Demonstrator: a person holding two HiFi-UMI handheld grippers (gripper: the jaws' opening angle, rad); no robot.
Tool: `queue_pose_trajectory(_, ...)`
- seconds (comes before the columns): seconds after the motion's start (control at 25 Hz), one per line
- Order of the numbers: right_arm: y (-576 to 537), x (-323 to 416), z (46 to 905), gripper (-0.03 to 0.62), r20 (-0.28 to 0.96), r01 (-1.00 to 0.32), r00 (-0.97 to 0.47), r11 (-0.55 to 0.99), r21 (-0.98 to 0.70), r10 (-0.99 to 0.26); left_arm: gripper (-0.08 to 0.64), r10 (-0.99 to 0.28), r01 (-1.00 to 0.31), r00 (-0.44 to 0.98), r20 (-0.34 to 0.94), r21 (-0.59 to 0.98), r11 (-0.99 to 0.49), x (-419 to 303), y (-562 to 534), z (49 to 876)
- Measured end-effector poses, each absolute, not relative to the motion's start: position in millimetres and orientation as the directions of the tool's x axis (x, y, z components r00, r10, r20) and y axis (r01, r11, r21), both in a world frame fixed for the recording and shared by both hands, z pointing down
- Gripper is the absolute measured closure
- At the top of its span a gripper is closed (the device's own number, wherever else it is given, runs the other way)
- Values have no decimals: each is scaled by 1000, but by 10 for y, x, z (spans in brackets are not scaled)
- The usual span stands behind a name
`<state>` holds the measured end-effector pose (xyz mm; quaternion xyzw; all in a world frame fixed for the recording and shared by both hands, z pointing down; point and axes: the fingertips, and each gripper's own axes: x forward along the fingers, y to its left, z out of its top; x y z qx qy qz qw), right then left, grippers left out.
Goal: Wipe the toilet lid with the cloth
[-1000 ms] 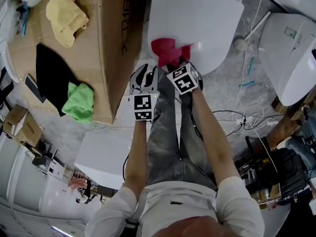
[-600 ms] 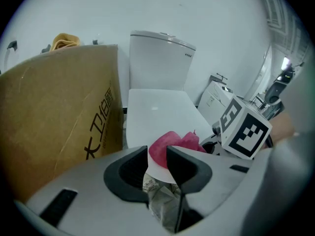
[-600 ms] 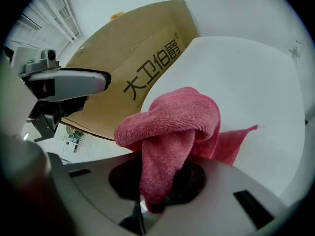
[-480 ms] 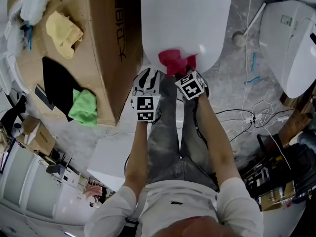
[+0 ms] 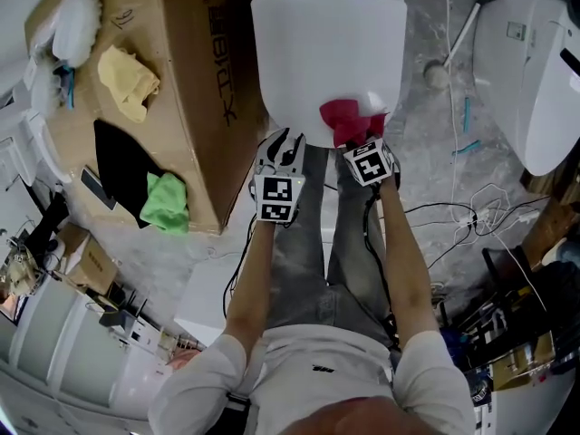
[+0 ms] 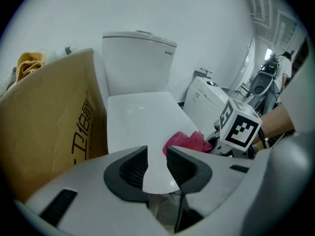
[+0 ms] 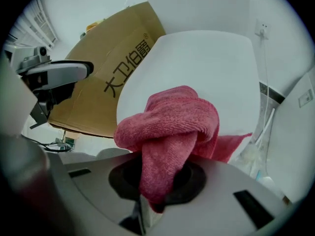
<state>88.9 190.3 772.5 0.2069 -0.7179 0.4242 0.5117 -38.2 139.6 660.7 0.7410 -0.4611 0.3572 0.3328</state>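
Note:
The white toilet lid lies closed just ahead of the person's knees. A red cloth rests bunched on the lid's near right edge. My right gripper is shut on that cloth, and a fold of it hangs down between the jaws over the lid. My left gripper hovers at the lid's near left edge. Its jaws stand a narrow gap apart with nothing in them. Only the lid shows through the gap, with the cloth to its right.
A big cardboard box stands close against the toilet's left side, carrying a yellow cloth, a black cloth and a green cloth. A second toilet stands at the right. Cables trail on the floor. The tank rises behind the lid.
My right gripper has dragged the red cloth rightward along the lid's near edge. The left gripper has stayed beside it at the lid's left. The head camera has shifted.

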Motion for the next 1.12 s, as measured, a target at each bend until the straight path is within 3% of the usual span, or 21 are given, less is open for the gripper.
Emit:
queue_pose_trajectory(0.24,1638,1237,7365,526,937,-780,-342,533,-327,74,439,-446,-903,356,821,179,-390,-185,1222,6320)
queue_pose_trajectory(0.6,1090,1177,6162,526,907,-779,-406,561,-280,-111,439,-514,-891,392,763,176,-418,-50,829,5460)
queue_pose_trajectory(1.12,426,904,3804,526,709,-747,-538,648,-149,-456,439,-702,-904,386,599,96,-416,-79,391,3572)
